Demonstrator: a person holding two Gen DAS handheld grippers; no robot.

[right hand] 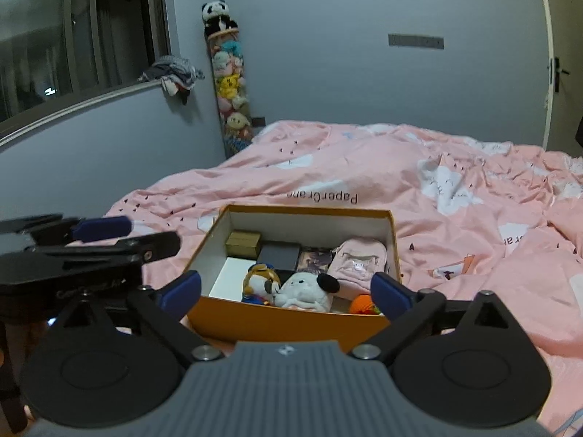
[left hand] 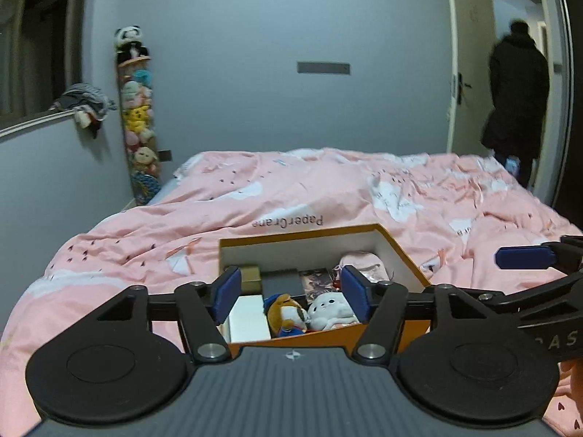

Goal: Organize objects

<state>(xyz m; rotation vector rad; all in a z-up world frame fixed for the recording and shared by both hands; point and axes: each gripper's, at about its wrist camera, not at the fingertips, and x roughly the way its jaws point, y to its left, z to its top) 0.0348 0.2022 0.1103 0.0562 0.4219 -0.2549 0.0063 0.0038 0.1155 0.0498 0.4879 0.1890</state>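
Observation:
An open orange box [right hand: 291,318] [left hand: 400,251] sits on the pink bed. It holds a white seal plush [right hand: 304,289] [left hand: 329,307], a brown and blue plush [right hand: 260,284] [left hand: 286,313], a pink pouch [right hand: 359,260] [left hand: 364,264], a gold box [right hand: 243,243] [left hand: 251,278], a dark grey box [right hand: 278,256], a white box [right hand: 231,278] and an orange ball [right hand: 362,304]. My left gripper [left hand: 291,293] is open and empty above the box's near side. My right gripper [right hand: 288,291] is open and empty, its fingers spanning the box's near wall.
The pink duvet [right hand: 455,200] covers the bed. A tall tube of plush toys [right hand: 229,83] with a panda on top stands in the corner. Clothes [right hand: 175,73] lie on the window ledge. A person in a dark coat [left hand: 517,102] stands in the doorway.

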